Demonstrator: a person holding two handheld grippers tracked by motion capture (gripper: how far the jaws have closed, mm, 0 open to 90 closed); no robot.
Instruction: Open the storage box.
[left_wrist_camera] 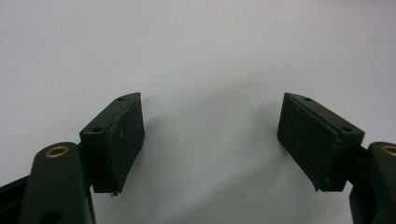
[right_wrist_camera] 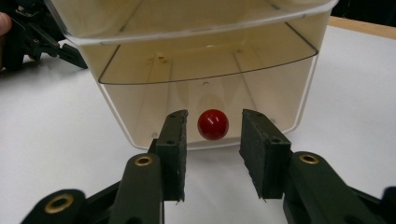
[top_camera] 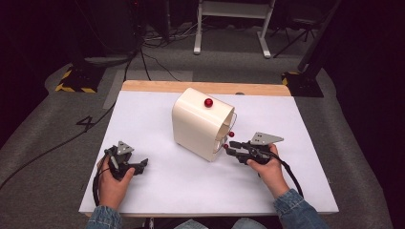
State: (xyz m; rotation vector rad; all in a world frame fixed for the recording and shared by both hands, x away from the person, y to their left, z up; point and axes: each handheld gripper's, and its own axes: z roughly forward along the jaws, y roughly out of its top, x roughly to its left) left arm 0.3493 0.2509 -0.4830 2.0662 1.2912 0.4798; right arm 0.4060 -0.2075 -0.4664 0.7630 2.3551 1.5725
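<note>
The matte black pads of the right gripper [right_wrist_camera: 212, 154] are held apart either side of a glossy round red knob [right_wrist_camera: 213, 124], untouched, on the clear door of a smooth cream rounded box [top_camera: 200, 121] mid-table.

The high view looks forward and down from above the person's side, taking in the whole white counter [top_camera: 157, 191] from some way off. The left gripper view rides on the left claw [top_camera: 141, 166], close over bare counter. The right gripper view rides on the right claw [top_camera: 228, 149], low and near, facing the open front of the cream box [right_wrist_camera: 205, 70]. That box [top_camera: 200, 125] and the left claw [right_wrist_camera: 70, 55] appear in both the high and the right gripper view.
</note>
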